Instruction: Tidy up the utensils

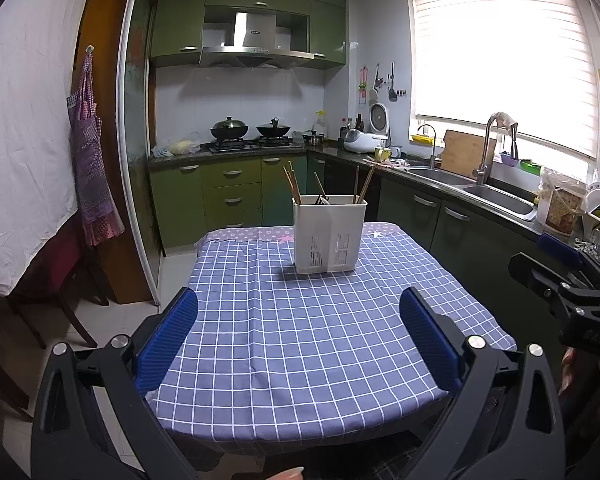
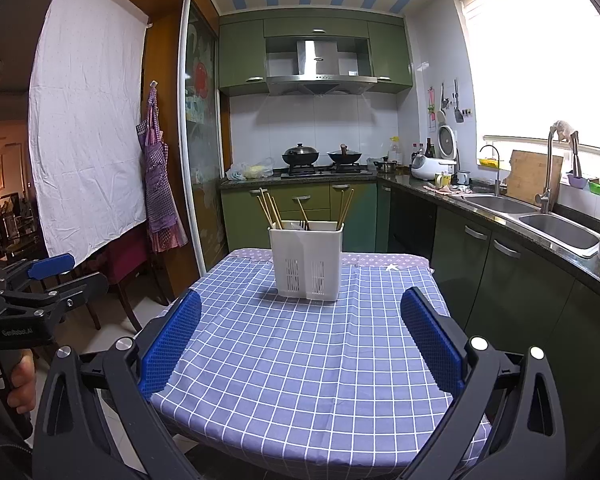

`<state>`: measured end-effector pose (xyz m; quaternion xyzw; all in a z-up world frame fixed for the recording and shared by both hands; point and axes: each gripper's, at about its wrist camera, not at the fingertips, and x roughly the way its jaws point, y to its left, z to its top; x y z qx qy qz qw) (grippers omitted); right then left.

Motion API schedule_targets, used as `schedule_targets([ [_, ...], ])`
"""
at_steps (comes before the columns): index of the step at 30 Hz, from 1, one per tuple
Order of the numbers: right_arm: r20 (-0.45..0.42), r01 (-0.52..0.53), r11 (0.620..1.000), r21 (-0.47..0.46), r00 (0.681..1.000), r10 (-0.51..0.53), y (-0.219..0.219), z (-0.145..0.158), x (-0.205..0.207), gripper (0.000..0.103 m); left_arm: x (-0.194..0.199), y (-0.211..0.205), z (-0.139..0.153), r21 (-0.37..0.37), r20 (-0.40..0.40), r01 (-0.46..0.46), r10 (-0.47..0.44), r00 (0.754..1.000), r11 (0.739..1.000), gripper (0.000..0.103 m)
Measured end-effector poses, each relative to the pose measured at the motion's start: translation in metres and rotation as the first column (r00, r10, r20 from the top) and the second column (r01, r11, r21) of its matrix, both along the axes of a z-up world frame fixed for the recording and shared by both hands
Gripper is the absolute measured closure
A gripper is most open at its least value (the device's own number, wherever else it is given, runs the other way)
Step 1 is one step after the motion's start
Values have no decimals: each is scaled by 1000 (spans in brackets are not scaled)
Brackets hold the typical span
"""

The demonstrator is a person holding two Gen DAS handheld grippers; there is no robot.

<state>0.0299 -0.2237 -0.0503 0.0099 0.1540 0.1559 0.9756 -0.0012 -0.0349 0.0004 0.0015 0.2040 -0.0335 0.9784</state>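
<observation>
A white slotted utensil holder (image 1: 329, 236) (image 2: 306, 264) stands upright at the far end of the table with the blue checked cloth (image 1: 300, 344) (image 2: 300, 360). Several wooden chopsticks (image 1: 294, 186) (image 2: 270, 210) stick up out of it, and a dark utensil lies lower inside. My left gripper (image 1: 298, 304) is open and empty, held over the near part of the table, well short of the holder. My right gripper (image 2: 300, 306) is open and empty, also over the near part. Each gripper shows at the edge of the other's view: the right one (image 1: 560, 268), the left one (image 2: 56, 270).
Green kitchen cabinets and a dark counter run along the back and right, with a stove and woks (image 2: 300, 156), a rice cooker (image 2: 432, 166) and a double sink (image 2: 540, 216). A wooden chair (image 1: 60, 280) stands left of the table, below a hanging apron (image 2: 158, 184).
</observation>
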Motion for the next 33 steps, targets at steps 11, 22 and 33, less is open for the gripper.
schedule_targets([
  [11, -3, 0, 1000, -3, 1000, 0, 0, -2, 0, 5, 4, -2, -1, 8, -27, 10, -10, 1000, 1000, 7],
  [22, -13, -5, 1000, -5, 1000, 5, -2, -6, 3, 5, 12, 0, -7, -35, -73, 57, -60, 996, 998, 7],
  [33, -30, -11, 1000, 0, 999, 11, -2, -10, 9, 5, 19, 3, -10, 22, -60, -19, 21, 998, 1000, 7],
])
